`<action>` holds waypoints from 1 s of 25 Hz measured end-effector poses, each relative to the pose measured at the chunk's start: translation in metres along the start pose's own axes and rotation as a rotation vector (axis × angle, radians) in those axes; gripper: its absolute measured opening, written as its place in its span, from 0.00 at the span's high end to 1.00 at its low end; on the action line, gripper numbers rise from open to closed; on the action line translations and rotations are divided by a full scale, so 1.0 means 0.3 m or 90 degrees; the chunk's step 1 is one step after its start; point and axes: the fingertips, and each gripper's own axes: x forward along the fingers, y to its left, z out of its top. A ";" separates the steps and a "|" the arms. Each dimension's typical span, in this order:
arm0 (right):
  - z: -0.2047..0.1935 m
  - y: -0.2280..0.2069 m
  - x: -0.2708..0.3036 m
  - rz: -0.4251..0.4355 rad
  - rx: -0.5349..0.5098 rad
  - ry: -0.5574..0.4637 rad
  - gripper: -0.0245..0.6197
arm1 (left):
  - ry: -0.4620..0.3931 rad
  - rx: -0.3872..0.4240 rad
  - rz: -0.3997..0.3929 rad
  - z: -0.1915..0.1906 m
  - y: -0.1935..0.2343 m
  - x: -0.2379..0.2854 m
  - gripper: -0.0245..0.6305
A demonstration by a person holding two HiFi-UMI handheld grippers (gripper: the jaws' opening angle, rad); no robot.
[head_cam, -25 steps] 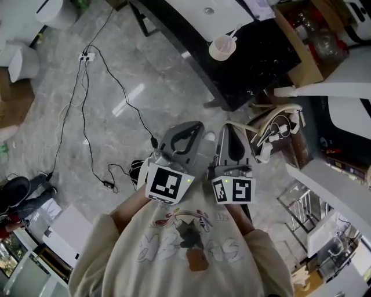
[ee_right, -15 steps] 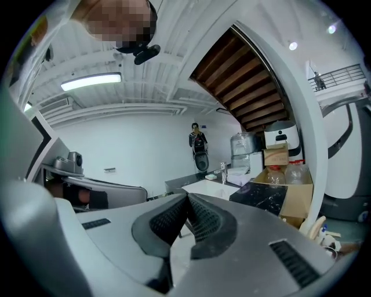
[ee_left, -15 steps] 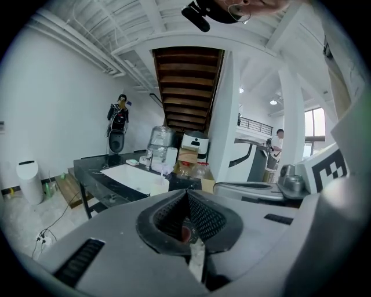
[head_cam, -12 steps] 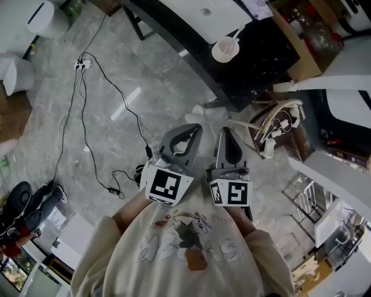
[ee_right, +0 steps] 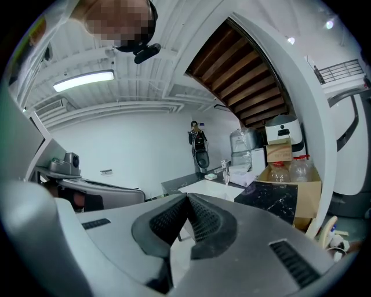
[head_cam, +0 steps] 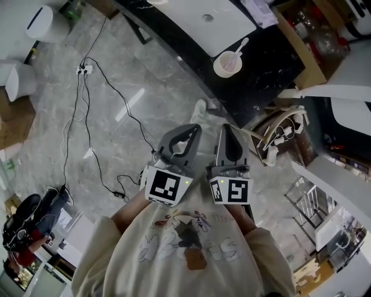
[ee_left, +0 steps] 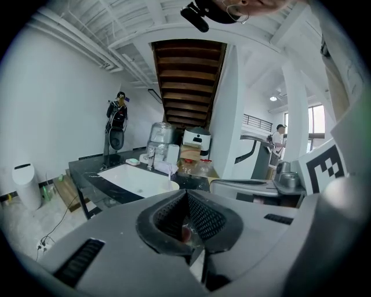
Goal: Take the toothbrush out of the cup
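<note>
A pale pink cup point(head_cam: 227, 64) stands on the black counter point(head_cam: 261, 78) beside the white sink, with a white toothbrush point(head_cam: 240, 46) leaning out of it to the right. Both grippers are held side by side over the floor, well short of the counter. The left gripper point(head_cam: 189, 129) has its jaws shut and empty. My right gripper point(head_cam: 225, 129) is also shut with nothing in it. In the left gripper view the cup point(ee_left: 170, 186) and toothbrush point(ee_left: 169, 176) show just above the shut jaw tips point(ee_left: 186, 194). The right gripper view shows shut tips point(ee_right: 186, 197).
A white sink point(head_cam: 200, 14) is set in the counter. A cardboard box point(head_cam: 304, 35) of bottles stands at its right end. A wire rack point(head_cam: 278, 136) with white items sits at the right. Cables point(head_cam: 87, 122) and a power strip point(head_cam: 84, 70) lie on the marble floor.
Both grippers have moved forward together toward the counter, staying shut. The cup and counter now sit lower and nearer in the head view.
</note>
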 end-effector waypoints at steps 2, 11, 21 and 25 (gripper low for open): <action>0.023 -0.035 0.063 0.000 0.003 -0.002 0.94 | 0.007 -0.004 0.003 0.017 0.035 0.058 0.94; 0.120 -0.214 0.330 -0.013 0.018 0.012 0.94 | 0.019 0.004 -0.003 0.156 0.152 0.332 0.94; 0.124 -0.358 0.532 0.017 0.061 0.056 0.94 | 0.047 -0.020 0.019 0.219 0.248 0.561 0.94; 0.124 -0.388 0.587 0.029 0.057 0.072 0.94 | 0.062 -0.016 0.016 0.209 0.265 0.628 0.94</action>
